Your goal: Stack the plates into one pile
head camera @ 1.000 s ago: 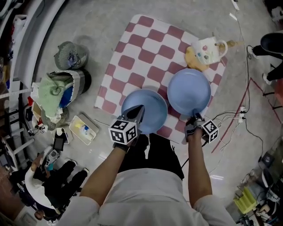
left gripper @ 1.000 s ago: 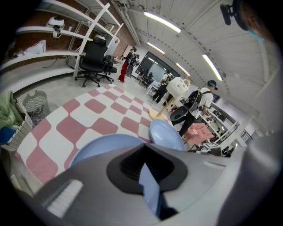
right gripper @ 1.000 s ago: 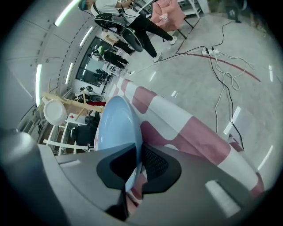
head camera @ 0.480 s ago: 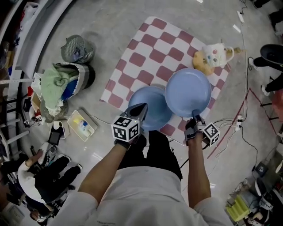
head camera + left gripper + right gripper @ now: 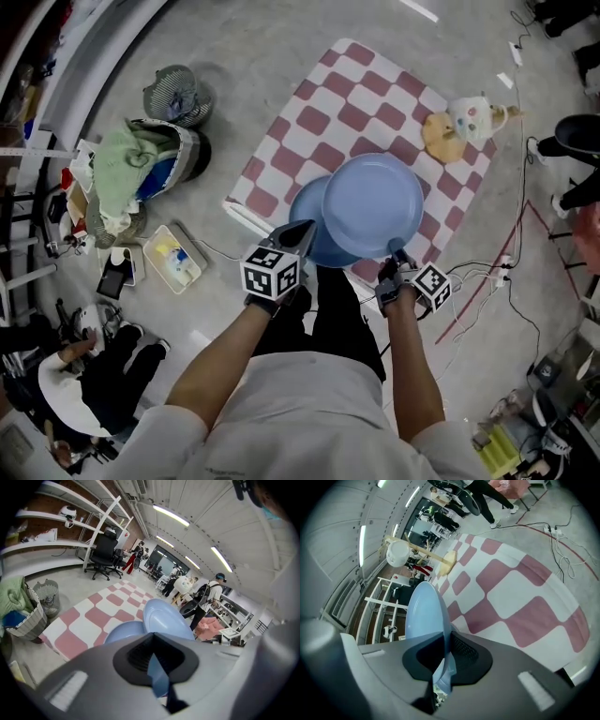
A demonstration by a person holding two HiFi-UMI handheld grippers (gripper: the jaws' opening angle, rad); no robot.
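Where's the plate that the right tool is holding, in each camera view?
Head view: plate at centre, above the right tool.
Left gripper view: plate at centre, tilted.
Right gripper view: plate edge-on, left of centre.
Shared landmark: checkered mat.

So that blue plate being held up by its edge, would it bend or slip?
The raised plate is probably stiff: pinched only at its rim by the right gripper, it shows no sag. Its smooth surface may be slippery. It seems light, as one rim grip carries it above the lower plate.
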